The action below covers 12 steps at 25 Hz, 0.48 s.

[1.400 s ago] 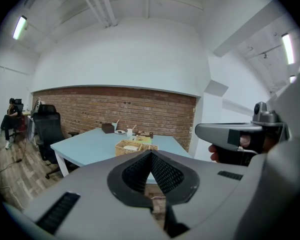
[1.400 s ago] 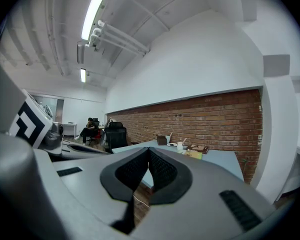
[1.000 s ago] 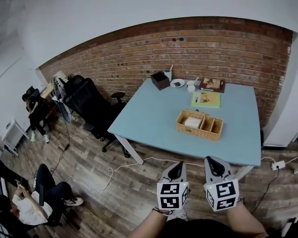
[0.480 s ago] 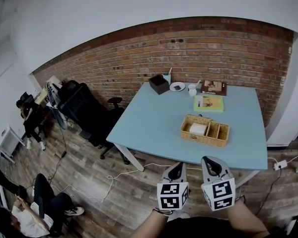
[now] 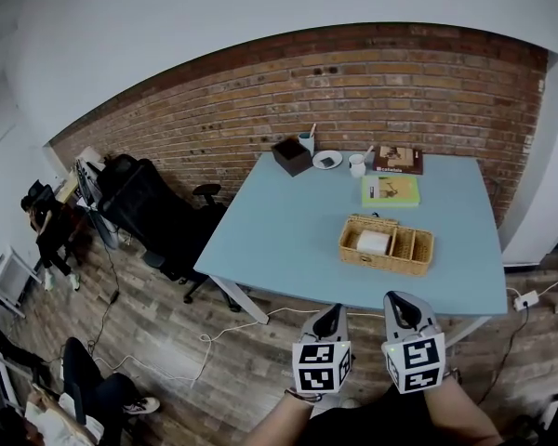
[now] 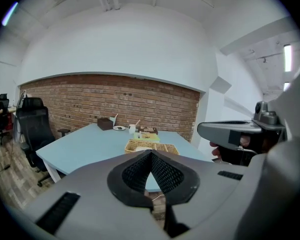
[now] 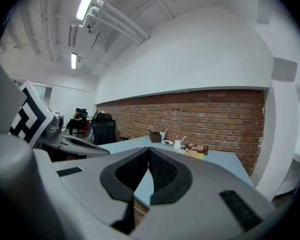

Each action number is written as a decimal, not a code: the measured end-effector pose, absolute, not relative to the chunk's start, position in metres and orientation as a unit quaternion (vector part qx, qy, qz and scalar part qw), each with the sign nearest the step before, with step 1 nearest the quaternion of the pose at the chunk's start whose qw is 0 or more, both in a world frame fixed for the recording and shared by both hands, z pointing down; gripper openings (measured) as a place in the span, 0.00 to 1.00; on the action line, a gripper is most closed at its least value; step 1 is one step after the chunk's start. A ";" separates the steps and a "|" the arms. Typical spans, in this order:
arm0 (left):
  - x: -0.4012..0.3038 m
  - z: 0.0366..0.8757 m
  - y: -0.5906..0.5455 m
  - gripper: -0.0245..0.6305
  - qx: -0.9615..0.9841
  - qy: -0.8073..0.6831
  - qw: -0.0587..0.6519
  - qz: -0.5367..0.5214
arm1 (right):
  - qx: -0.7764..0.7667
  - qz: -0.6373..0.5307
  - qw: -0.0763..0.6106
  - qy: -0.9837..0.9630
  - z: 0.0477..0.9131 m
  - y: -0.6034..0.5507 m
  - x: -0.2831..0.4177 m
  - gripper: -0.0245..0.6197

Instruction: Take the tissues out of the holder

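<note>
**While the tools are held clenched, the tissues lie in the holder**

As the head view shows, the left tool and the right tool are held side by side over the wooden floor. They are just off the near edge of the bench and well apart from the holder. In the left gripper view, the jaws of the left tool are seen pressed together at their tips, with nothing caught between them. In the right gripper view the same is seen of the right tool: it is clenched and empty.

The holder, a woven basket divided into compartments, is placed on the right half of the bench. The tissues are seen as a white pack lying in its left, largest compartment. What the smaller compartments on the right contain cannot be made out.

Along the far edge of the bench, by the brick wall, several things are lined up:
- a dark box
- a cup
- a small plate
- a white mug
- a brown book

A green book is laid flat between that row and the holder. A black chair is parked left of the bench.
</note>
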<state>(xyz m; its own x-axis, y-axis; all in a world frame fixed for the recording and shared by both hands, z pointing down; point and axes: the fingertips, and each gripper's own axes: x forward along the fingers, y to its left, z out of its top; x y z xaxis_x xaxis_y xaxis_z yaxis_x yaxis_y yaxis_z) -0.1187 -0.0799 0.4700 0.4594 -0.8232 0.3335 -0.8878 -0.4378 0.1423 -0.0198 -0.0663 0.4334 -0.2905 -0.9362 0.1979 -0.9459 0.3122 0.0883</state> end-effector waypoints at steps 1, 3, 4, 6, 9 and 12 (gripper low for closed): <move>-0.116 0.470 -0.082 0.04 0.843 -0.506 0.147 0.109 | 0.588 0.028 0.105 -0.802 0.434 -0.068 -0.018 0.04; -0.114 0.473 -0.087 0.04 0.845 -0.502 0.147 0.113 | 0.590 0.035 0.105 -0.800 0.438 -0.073 -0.017 0.04; -0.113 0.475 -0.089 0.04 0.845 -0.501 0.149 0.116 | 0.590 0.038 0.105 -0.799 0.441 -0.075 -0.016 0.04; -0.109 0.478 -0.094 0.04 0.845 -0.499 0.151 0.119 | 0.591 0.043 0.105 -0.799 0.446 -0.082 -0.013 0.04; -0.106 0.478 -0.105 0.04 0.846 -0.499 0.147 0.120 | 0.590 0.043 0.103 -0.799 0.446 -0.100 -0.010 0.04; -0.106 0.481 -0.116 0.04 0.845 -0.500 0.148 0.123 | 0.588 0.043 0.098 -0.802 0.442 -0.115 -0.010 0.04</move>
